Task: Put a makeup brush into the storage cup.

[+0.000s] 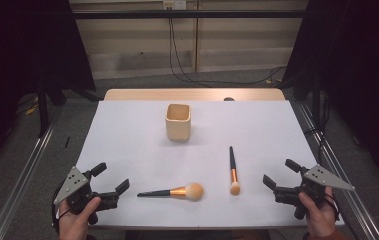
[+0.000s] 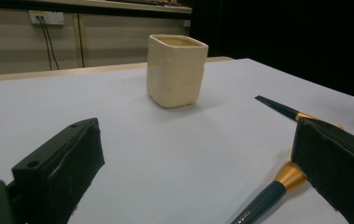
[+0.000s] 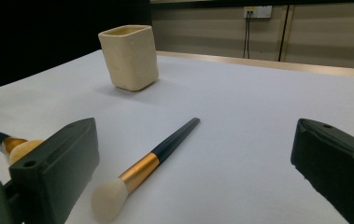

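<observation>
A cream square cup (image 1: pixel 178 121) (image 2: pixel 176 70) (image 3: pixel 128 56) stands upright toward the far middle of the white table (image 1: pixel 127 145). Two makeup brushes with dark handles and gold ferrules lie nearer. The larger brush (image 1: pixel 173 191) (image 2: pixel 265 198) lies crosswise, its fluffy head to the right. The slimmer brush (image 1: pixel 233 170) (image 3: pixel 148 166) points away, head toward the near edge. My left gripper (image 1: pixel 110 177) (image 2: pixel 198 172) rests open at the near left, empty, just left of the larger brush's handle. Open and empty too, my right gripper (image 1: pixel 280 173) (image 3: pixel 193 172) sits at the near right, beside the slimmer brush.
A wooden strip (image 1: pixel 194 94) edges the table's far side. Metal rails (image 1: pixel 19 185) run along both sides of the table. Cables (image 1: pixel 187 75) trail over the floor behind, under a wall socket (image 1: pixel 174 5).
</observation>
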{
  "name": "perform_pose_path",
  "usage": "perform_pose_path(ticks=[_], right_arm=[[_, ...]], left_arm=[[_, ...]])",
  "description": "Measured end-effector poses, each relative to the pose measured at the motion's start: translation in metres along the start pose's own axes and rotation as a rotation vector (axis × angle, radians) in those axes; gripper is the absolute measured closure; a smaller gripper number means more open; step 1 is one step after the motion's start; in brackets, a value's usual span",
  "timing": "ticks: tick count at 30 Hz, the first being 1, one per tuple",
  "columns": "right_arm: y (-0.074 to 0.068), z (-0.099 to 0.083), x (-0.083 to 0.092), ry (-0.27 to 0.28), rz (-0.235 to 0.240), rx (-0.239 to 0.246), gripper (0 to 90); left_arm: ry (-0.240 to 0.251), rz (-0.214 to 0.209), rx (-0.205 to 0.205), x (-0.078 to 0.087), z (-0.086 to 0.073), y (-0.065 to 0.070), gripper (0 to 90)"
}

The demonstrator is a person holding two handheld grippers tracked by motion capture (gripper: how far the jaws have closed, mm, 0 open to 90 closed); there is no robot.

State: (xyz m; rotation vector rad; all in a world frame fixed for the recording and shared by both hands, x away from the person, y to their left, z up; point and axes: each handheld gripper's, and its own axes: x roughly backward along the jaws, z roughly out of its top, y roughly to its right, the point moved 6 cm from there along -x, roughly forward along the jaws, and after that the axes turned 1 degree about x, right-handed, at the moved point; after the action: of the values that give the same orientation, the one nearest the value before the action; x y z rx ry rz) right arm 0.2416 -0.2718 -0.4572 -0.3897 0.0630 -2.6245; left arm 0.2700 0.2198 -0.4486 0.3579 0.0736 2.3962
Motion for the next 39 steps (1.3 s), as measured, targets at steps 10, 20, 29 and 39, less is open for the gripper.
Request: perform_pose_path(ticks=[10,20,29,39], right_arm=[[-0.001,0.0,0.0,0.001,0.01,-0.01,0.3],[-0.002,0.0,0.0,0.005,0.009,-0.017,0.4],[-0.001,0.0,0.0,0.005,0.006,-0.013,0.4],[-0.001,-0.001,-0.001,0.002,0.003,-0.013,0.0]], left_arm=[[-0.017,-0.019,-0.016,-0.004,0.0,0.004,1.7],[-0.014,-0.052,-0.015,-0.006,0.001,0.013,1.7],[-0.029,-0.07,-0.027,-0.011,0.003,0.018,1.7],[-0.031,-0.108,-0.043,-0.022,0.012,0.027,1.9]])
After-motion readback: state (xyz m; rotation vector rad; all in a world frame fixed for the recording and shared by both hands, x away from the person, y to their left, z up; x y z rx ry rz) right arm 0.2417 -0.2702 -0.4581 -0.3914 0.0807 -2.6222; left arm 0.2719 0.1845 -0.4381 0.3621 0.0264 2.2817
